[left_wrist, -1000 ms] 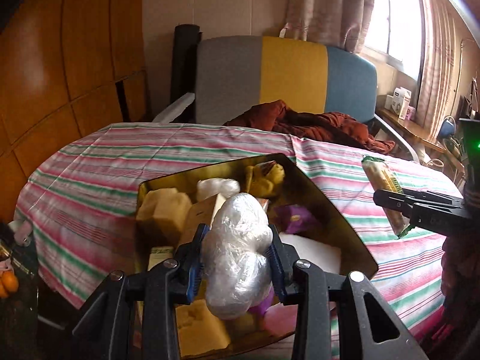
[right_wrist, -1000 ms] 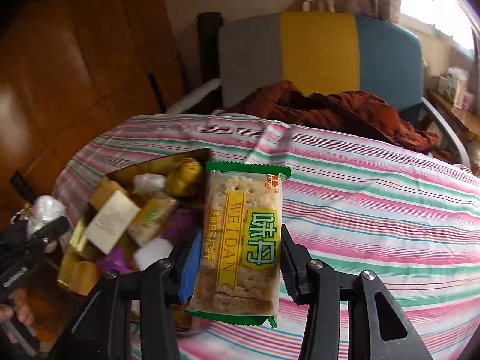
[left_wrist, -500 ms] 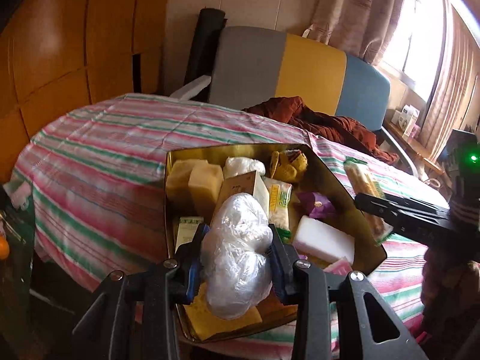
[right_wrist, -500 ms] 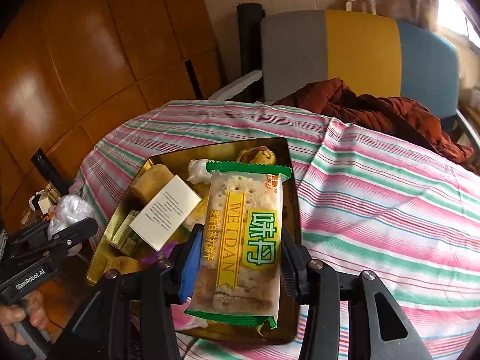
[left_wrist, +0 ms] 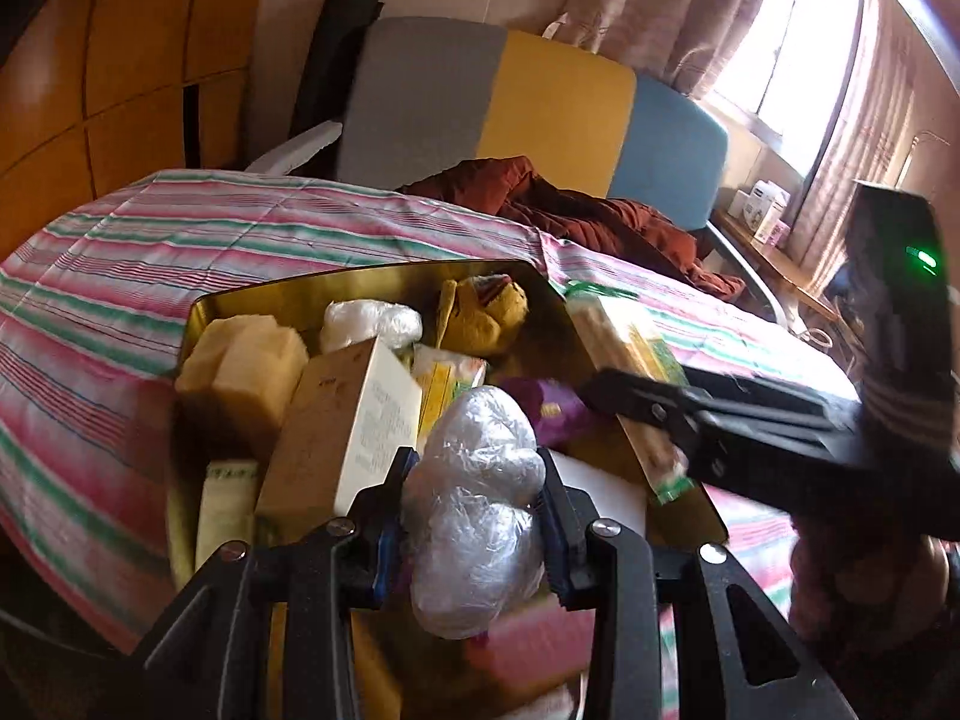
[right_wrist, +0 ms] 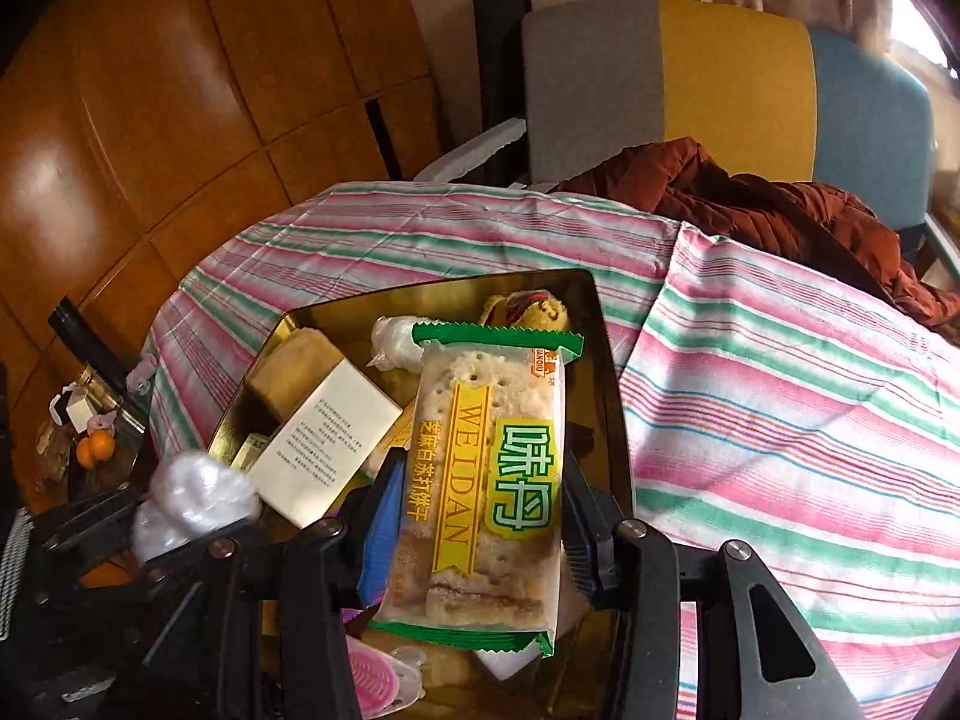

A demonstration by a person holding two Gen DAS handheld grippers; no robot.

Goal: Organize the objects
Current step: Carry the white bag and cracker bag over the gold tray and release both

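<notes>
My left gripper (left_wrist: 474, 516) is shut on a lump wrapped in clear plastic (left_wrist: 474, 504), held over the near part of a gold tray (left_wrist: 372, 285). My right gripper (right_wrist: 480, 516) is shut on a green-edged cracker packet (right_wrist: 486, 468), also above the tray (right_wrist: 594, 324). In the left wrist view the right gripper (left_wrist: 648, 420) comes in from the right with the packet (left_wrist: 630, 348) over the tray's right rim. The tray holds yellow sponges (left_wrist: 240, 360), a white box (left_wrist: 354, 414), a second plastic-wrapped lump (left_wrist: 372, 324), a yellow plush toy (left_wrist: 486, 312) and a purple item (left_wrist: 546, 408).
The tray sits on a round table with a pink, green and white striped cloth (right_wrist: 780, 420). Behind it stands a grey, yellow and blue chair (left_wrist: 540, 108) with a rust-brown garment (right_wrist: 750, 198) on it. Wooden panels (right_wrist: 150, 90) fill the left; oranges (right_wrist: 96, 447) lie low at left.
Both grippers have moved in over the tray with their loads still held. The right gripper with the cracker packet has shifted left, from over the cloth to above the tray's right side.
</notes>
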